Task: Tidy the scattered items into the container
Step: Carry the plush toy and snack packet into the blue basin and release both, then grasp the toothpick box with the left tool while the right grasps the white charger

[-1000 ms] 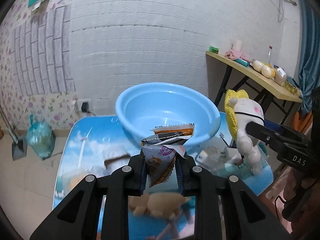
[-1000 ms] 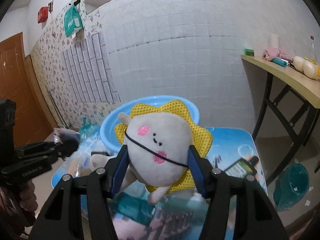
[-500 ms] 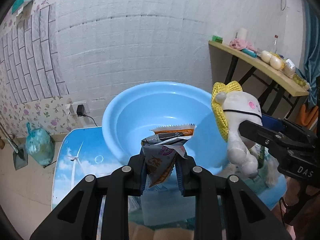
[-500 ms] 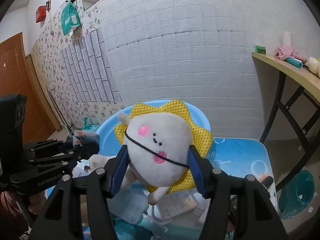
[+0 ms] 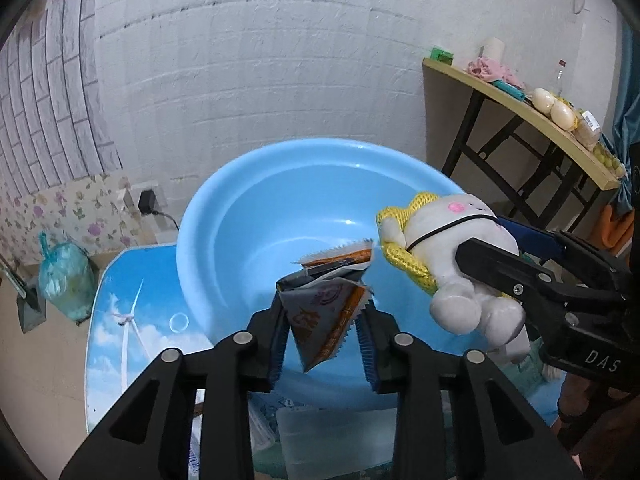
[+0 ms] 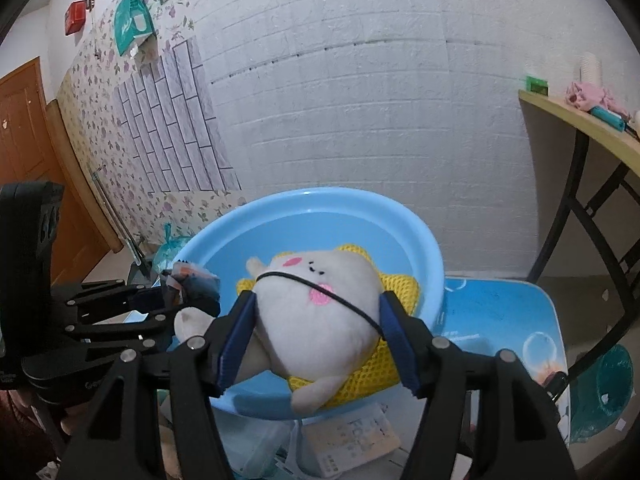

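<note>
1. Left wrist view: the left gripper (image 5: 324, 320) has its jaws clenched on a crumpled snack packet (image 5: 324, 308), which stands up between them at lower centre of the frame, its torn top leaning toward the upper right.
2. Directly beyond the packet, filling the middle of the frame, lies the blue basin (image 5: 256, 216); its open hollow sits ahead of and below the jaws, with the near rim passing just under the packet.
3. At right of the same frame, the right gripper (image 5: 480, 264) grasps a plush toy (image 5: 452, 240) with a yellow mesh collar, its head pointing left, out over the basin's right rim.
4. Right wrist view: the plush toy (image 6: 320, 320) fills the centre, squeezed between the right gripper's (image 6: 316, 344) blue-padded jaws, lying on its back with its face toward the top of the frame and the basin (image 6: 432, 264) right behind and under it.
5. At left of that frame, the left gripper (image 6: 160, 304) and its packet (image 6: 192, 276) reach in over the basin's left rim.
6. My judgement: both loads hang above the basin, so the coming move turns on simply letting go; the packet looks closer to the hollow's middle, while the toy hangs nearer the rim and may want a small push inward first.
7. Loose papers and a clear box lie on the counter (image 6: 500, 312) below the basin's near side, in the lower part of the frame.
</note>
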Demonstrator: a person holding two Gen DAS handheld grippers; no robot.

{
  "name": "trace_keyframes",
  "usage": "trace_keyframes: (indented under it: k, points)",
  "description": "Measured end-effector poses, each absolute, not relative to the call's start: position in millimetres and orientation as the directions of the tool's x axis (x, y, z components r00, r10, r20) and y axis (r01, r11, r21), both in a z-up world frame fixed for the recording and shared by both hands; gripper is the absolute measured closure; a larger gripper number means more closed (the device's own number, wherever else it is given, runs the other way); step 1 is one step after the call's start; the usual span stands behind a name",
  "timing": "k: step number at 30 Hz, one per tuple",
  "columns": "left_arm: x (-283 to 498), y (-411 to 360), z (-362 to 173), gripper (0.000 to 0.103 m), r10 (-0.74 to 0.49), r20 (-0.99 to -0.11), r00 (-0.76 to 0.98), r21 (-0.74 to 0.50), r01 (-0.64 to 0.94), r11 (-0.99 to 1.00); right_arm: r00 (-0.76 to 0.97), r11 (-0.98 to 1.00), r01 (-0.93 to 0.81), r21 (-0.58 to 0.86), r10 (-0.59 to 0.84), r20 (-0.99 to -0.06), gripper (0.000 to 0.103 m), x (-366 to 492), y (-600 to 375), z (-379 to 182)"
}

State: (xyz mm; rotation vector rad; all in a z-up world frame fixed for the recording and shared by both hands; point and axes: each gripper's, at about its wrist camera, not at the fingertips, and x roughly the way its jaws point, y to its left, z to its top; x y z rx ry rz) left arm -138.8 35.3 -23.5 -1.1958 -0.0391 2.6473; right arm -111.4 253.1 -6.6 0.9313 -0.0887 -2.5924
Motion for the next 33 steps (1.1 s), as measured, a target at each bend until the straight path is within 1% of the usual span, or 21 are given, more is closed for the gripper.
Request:
trace_keyframes:
  k: [2,5,6,7,8,9,10,12,14,16,20,21,24,25,27,28,29,33]
  points:
    - [-137,32,-24,0.07,0.229,-0.736,-0.638,-0.132,-0.196,-0.972,-0.7,-0.926,0.325,0.19,-0.371,-0.611,0.04,-113,252,-8]
    - [-133,29,-21,0.06,0.221,-0.735,-0.641,-0.131,-0.186,-0.974,-0.703,-0.927,0.33,0.179,-0.368,-0.609,0.039,-110,248,-8]
    - [-130,27,-18,0.054,0.219,-0.725,-0.653,-0.128,-0.184,-0.974,-0.705,-0.928,0.329,0.173,-0.364,-0.609,0.039,-108,248,-7]
    - [-127,25,-16,0.045,0.215,-0.714,-0.666,-0.124,-0.182,-0.976,-0.706,-0.929,0.329,0.169,-0.361,-0.61,0.039,-106,247,-6]
    - [-122,23,-13,0.04,0.205,-0.702,-0.682,-0.115,-0.176,-0.978,-0.706,-0.929,0.33,0.169,-0.362,-0.609,0.039,-105,246,-5]
    - [-118,20,-10,0.032,0.193,-0.691,-0.696,-0.106,-0.167,-0.98,-0.705,-0.928,0.332,0.171,-0.364,-0.608,0.039,-103,246,-4]
    - [-115,18,-8,0.029,0.181,-0.681,-0.709,-0.099,-0.155,-0.983,-0.706,-0.927,0.334,0.17,-0.366,-0.607,0.039,-100,246,-3]
    - [-106,11,-3,0.026,0.159,-0.662,-0.733,-0.094,-0.13,-0.987,-0.709,-0.927,0.336,0.165,-0.365,-0.603,0.039,-95,248,-1]
    - [-97,2,0,0.019,0.147,-0.652,-0.744,-0.103,-0.106,-0.989,-0.705,-0.924,0.339,0.178,-0.375,-0.602,0.039,-89,250,1]
    - [-89,-8,1,0.01,0.124,-0.646,-0.753,-0.107,-0.071,-0.992,-0.705,-0.926,0.33,0.185,-0.372,-0.604,0.038,-83,254,1]
    - [-65,-28,-1,0.005,0.043,-0.623,-0.781,-0.081,0.009,-0.997,-0.722,-0.938,0.303,0.166,-0.34,-0.603,0.031,-68,261,3]
    - [-61,-33,-2,0.003,0.034,-0.621,-0.783,-0.077,0.018,-0.997,-0.724,-0.941,0.295,0.166,-0.334,-0.604,0.029,-63,263,2]
    - [-45,-50,-11,0.002,0.025,-0.618,-0.786,-0.081,0.032,-0.996,-0.727,-0.951,0.266,0.16,-0.307,-0.615,0.024,-56,267,-1]
    - [-40,-57,-15,0.002,0.021,-0.622,-0.783,-0.088,0.043,-0.995,-0.733,-0.961,0.243,0.136,-0.273,-0.623,0.022,-52,268,-4]
    - [-32,-68,-22,0.002,0.001,-0.634,-0.774,-0.09,0.073,-0.993,-0.74,-0.97,0.225,0.096,-0.234,-0.63,0.006,-46,268,-8]
    - [-29,-73,-27,0.002,-0.014,-0.641,-0.767,-0.087,0.091,-0.992,-0.739,-0.971,0.22,0.089,-0.226,-0.635,0.002,-44,269,-11]
    - [-25,-79,-31,0.002,-0.031,-0.651,-0.758,-0.079,0.108,-0.991,-0.731,-0.972,0.216,0.098,-0.227,-0.643,0.0,-41,271,-15]
    - [-16,-92,-49,0.002,-0.056,-0.696,-0.716,-0.057,0.133,-0.99,-0.684,-0.97,0.184,0.156,-0.24,-0.688,0.0,-33,281,-26]
